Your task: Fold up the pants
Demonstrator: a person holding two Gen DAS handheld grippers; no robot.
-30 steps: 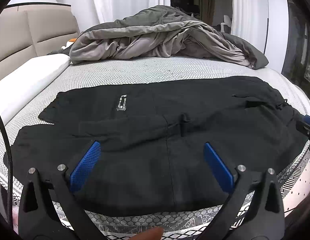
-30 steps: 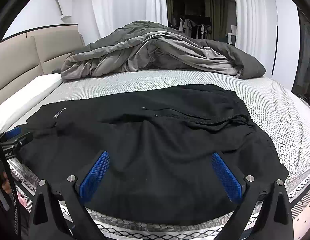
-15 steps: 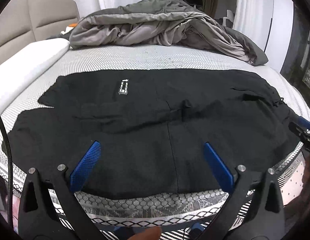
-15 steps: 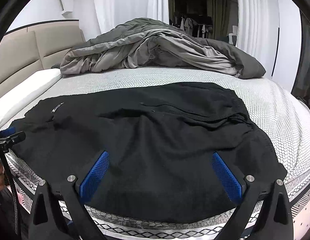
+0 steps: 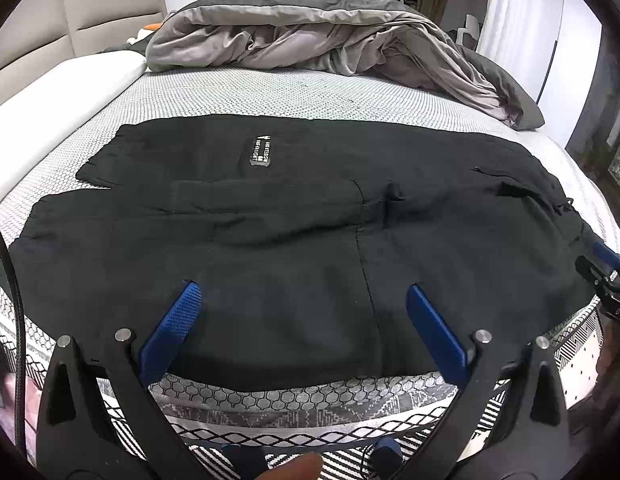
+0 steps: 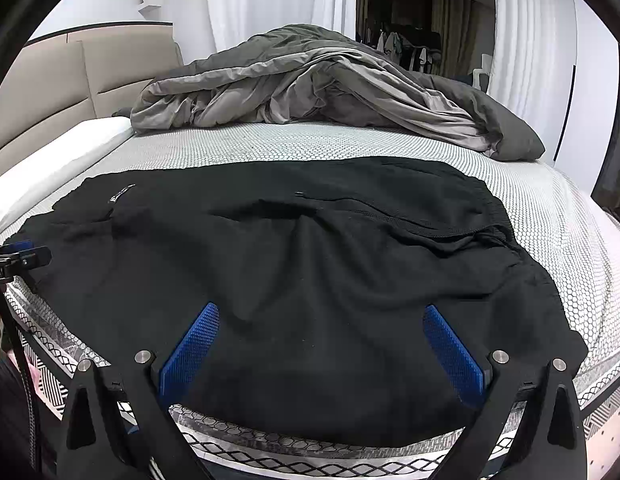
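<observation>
I have the black pants [image 5: 302, 240] spread flat across the near part of the mattress [image 5: 310, 92], lying sideways to me, the waistband end off to my right and the leg ends to my left. The white label [image 5: 260, 150] faces up on the far layer. Compared with a second ago, my left gripper [image 5: 302, 308] sits higher and tips down more, so more of the mattress edge shows under the near hem. Its blue fingers [image 5: 172, 330] are spread wide apart, holding nothing, hanging over the near edge of the cloth. My right gripper [image 6: 321, 328] has barely shifted; its jaws gape the same way over the seat of the pants, empty. The grey duvet [image 6: 317, 84] stays heaped at the far side.
</observation>
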